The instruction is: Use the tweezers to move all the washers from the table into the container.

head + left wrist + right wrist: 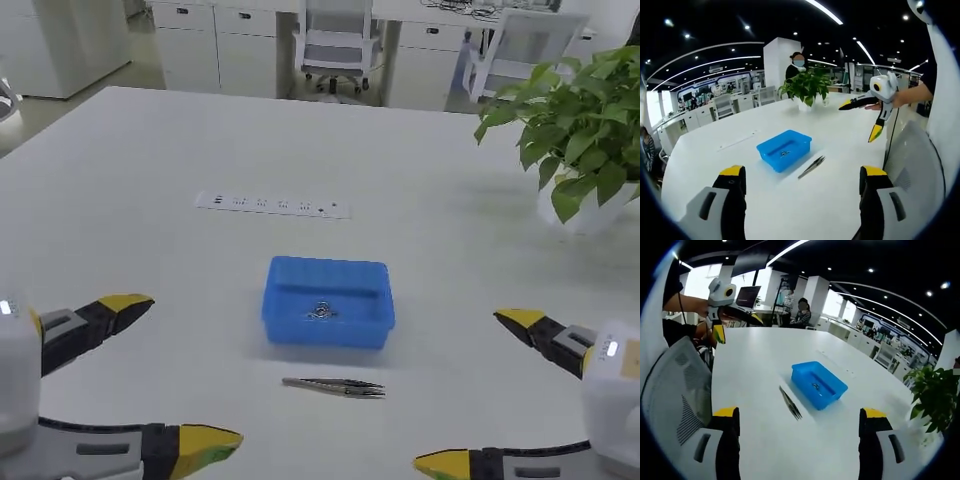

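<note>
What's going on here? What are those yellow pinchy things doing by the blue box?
A person holds a two-jaw gripper in each hand over a white table. The left gripper and the right gripper are both open and hold nothing. Between them sits a blue container with a few small metal washers inside. The tweezers lie on the table just in front of it, untouched.

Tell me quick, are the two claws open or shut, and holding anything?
Left gripper: open, holding nothing.
Right gripper: open, holding nothing.
</note>
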A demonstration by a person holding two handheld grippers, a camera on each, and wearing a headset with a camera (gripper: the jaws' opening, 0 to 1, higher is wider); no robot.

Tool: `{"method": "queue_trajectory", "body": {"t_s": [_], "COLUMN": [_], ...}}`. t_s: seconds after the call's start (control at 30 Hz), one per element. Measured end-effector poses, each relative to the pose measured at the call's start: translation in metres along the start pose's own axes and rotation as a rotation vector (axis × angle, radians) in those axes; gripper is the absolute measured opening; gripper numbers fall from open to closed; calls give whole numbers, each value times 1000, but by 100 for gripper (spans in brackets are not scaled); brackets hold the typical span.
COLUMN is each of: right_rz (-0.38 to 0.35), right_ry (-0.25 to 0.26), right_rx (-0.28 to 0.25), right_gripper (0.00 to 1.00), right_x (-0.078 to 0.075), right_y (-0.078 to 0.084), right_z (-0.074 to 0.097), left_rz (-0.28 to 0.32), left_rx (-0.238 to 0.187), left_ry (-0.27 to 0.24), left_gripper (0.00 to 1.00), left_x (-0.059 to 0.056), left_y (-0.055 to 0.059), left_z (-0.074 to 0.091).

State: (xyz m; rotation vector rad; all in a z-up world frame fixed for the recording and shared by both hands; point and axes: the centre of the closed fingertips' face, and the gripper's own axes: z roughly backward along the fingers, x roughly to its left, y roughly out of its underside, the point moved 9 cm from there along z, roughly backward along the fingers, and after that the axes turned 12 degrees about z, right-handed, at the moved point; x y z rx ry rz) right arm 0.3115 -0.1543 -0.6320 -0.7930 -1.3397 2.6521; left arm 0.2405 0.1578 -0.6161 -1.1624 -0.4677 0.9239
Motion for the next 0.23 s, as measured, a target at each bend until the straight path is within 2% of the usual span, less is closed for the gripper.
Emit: {"method": "queue_trajectory", "body": {"t_s": [0.23], "right_rz": [-10], "right_ry": [9], "right_rx": [-5], "right_gripper": [100], "right_x": [-1], "right_y": [-1], "right_z": [3], "left_rz": [2], "left_rx": [-4], "left_ry": [9], "left_gripper": [100], "left_x": [-5], "left_y": [-1], "left_z": [-2]}}
